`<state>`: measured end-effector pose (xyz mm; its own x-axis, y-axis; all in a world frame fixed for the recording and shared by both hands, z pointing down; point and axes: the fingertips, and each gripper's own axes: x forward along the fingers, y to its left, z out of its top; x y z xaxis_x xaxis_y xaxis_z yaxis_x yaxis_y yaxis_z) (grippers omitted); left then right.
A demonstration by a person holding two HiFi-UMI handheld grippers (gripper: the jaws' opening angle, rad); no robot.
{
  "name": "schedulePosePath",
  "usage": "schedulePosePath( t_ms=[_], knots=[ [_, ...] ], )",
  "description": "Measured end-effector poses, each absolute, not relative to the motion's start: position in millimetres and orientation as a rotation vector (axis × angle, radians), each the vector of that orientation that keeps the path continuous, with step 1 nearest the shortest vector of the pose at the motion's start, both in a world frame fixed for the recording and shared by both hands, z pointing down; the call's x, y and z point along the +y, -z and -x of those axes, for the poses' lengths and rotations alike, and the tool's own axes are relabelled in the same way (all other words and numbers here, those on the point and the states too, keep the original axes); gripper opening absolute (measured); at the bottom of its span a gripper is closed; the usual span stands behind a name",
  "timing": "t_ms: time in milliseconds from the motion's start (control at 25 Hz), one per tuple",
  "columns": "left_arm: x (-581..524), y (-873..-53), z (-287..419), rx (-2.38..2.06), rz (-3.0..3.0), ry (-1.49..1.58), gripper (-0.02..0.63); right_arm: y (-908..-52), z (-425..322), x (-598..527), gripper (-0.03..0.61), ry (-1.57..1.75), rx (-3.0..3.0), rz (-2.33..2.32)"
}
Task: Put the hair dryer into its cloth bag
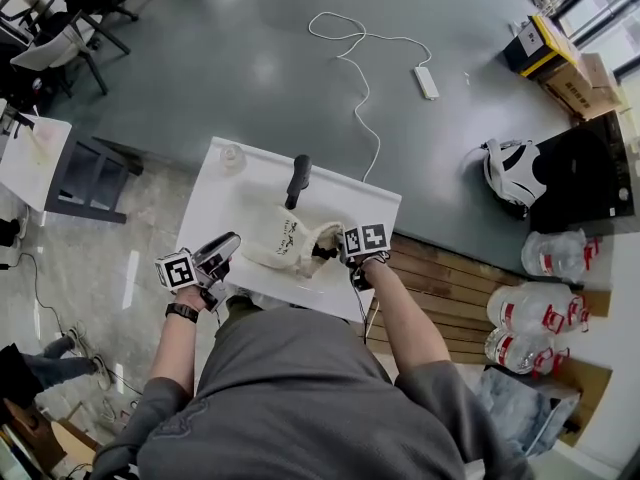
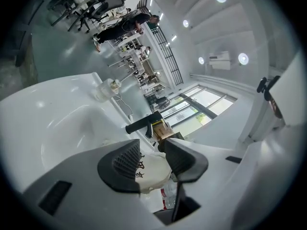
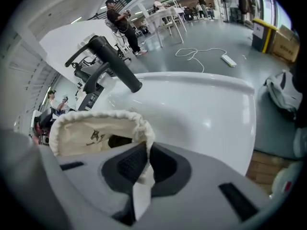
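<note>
A cream cloth bag (image 1: 285,240) lies on the white table (image 1: 225,203), its gathered mouth turned to the right. My right gripper (image 1: 327,252) is shut on the rim of that mouth; in the right gripper view the fabric is pinched between its pads (image 3: 144,164), and the bag (image 3: 96,131) stands open. The hair dryer's black handle (image 1: 297,180) sticks out past the bag's far side (image 3: 115,63); its head is hidden. My left gripper (image 1: 228,244) hovers open at the bag's left end, with the bag (image 2: 156,169) just beyond its jaws (image 2: 151,157) and untouched.
A small clear cup (image 1: 232,155) stands at the table's far left corner. On the grey floor beyond lie a white cable and power strip (image 1: 425,81). Several water jugs (image 1: 545,308) sit at the right, and office chairs (image 1: 70,28) at the top left.
</note>
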<state>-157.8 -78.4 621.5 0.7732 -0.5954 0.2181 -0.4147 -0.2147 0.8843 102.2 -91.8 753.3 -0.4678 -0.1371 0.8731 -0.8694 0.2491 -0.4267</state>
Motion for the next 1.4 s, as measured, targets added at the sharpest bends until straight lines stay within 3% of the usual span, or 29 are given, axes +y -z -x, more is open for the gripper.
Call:
schedulePosePath(
  t_ms=[560, 880, 1400],
  knots=[
    [-64, -625, 170, -0.824, -1.815, 0.173, 0.166, -771, -119, -88, 0.036, -1.224, -1.744, -1.001],
    [-74, -624, 162, -0.786, -1.862, 0.150, 0.166, -728, -139, -100, 0.122, -1.084, -1.820, -1.092],
    [-90, -603, 170, -0.882, -2.076, -0.029, 0.167, -642, -145, -114, 0.123, -0.855, -1.980, -1.333]
  ],
)
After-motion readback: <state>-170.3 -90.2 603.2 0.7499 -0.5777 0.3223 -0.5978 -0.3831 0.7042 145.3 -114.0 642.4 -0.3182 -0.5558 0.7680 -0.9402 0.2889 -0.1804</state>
